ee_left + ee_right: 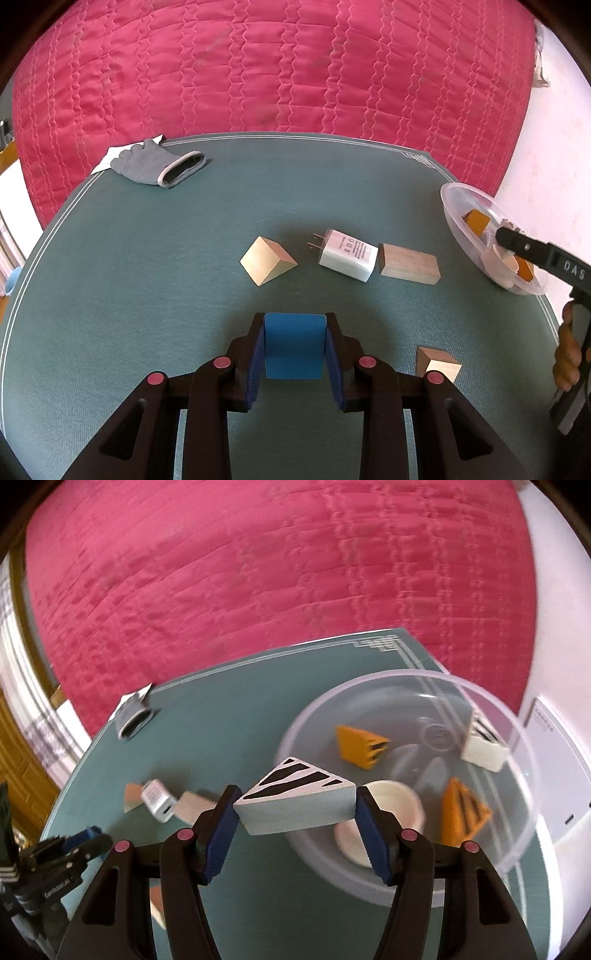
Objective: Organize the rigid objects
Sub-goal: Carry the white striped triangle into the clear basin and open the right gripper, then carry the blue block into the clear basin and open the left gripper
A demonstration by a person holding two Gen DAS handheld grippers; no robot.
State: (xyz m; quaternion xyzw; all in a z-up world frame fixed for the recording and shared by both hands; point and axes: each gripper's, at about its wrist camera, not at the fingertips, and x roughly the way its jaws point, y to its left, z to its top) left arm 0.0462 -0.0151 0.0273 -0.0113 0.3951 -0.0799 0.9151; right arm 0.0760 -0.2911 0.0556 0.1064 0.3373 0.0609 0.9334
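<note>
Left tongs (295,345) pinching a blue block (294,345) between the two blue pads, pressed together on its sides, low over the green table (147,295). Right tongs (297,812) spread about halfway and clamped on a white wedge with black stripes (295,797), held just at the near rim of the clear bowl (517,849). Inside the bowl, past the tongs: two orange wedges (360,746), one more white striped wedge (482,747) and a small white cup (391,801). On the table in front of the left tongs, well apart: a pale wooden wedge (267,266), a white charger (349,254) touching a wooden block (409,264), and near the right a small wooden cube (437,363). At the far left corner, a grey glove (159,166).
</note>
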